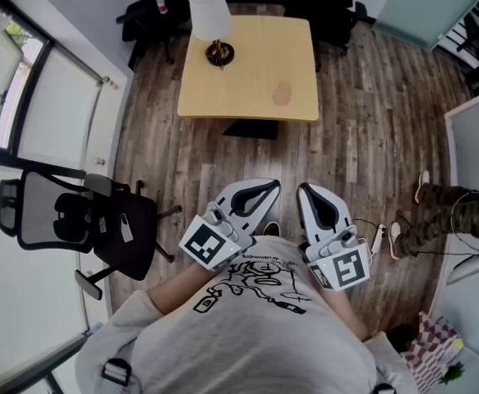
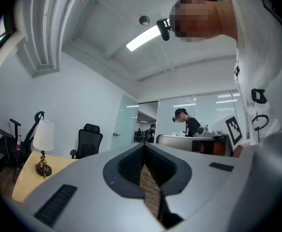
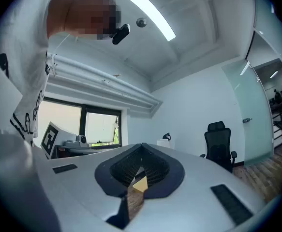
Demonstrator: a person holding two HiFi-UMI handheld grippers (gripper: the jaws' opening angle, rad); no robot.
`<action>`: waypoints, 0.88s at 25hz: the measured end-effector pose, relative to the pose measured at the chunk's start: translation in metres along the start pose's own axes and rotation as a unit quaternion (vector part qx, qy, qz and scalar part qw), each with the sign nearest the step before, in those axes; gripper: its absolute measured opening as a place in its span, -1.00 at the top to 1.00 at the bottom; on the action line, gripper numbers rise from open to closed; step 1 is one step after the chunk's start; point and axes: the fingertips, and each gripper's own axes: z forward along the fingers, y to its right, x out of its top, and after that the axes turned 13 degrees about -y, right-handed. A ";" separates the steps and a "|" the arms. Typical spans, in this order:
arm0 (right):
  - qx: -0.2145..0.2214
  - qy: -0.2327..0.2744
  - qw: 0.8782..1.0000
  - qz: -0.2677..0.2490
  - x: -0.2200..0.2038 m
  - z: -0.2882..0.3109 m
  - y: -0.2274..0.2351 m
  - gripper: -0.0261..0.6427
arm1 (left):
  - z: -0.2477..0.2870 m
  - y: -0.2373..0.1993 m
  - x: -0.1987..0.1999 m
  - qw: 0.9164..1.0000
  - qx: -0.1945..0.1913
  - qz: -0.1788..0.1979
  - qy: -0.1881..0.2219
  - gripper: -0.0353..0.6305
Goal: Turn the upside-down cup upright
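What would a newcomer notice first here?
The left gripper and the right gripper sit low in the head view, both shut and empty, held close to the person's chest. Beyond them stands a light wooden table, with a white-shaded lamp at its far left corner. A small pinkish cup sits nearer the table's right edge, well apart from both grippers.

Bright ceiling light (image 2: pixel 143 37) (fisheye-warped edges).
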 end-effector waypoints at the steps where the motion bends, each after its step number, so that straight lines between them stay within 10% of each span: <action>1: 0.000 -0.001 1.000 0.000 0.000 -0.001 0.002 0.85 | 0.002 0.000 0.000 1.000 0.000 0.000 0.001 0.88; 22: 0.014 0.006 1.000 0.010 -0.011 -0.050 0.041 0.85 | 0.043 0.031 -0.015 0.999 0.040 -0.006 -0.023 0.88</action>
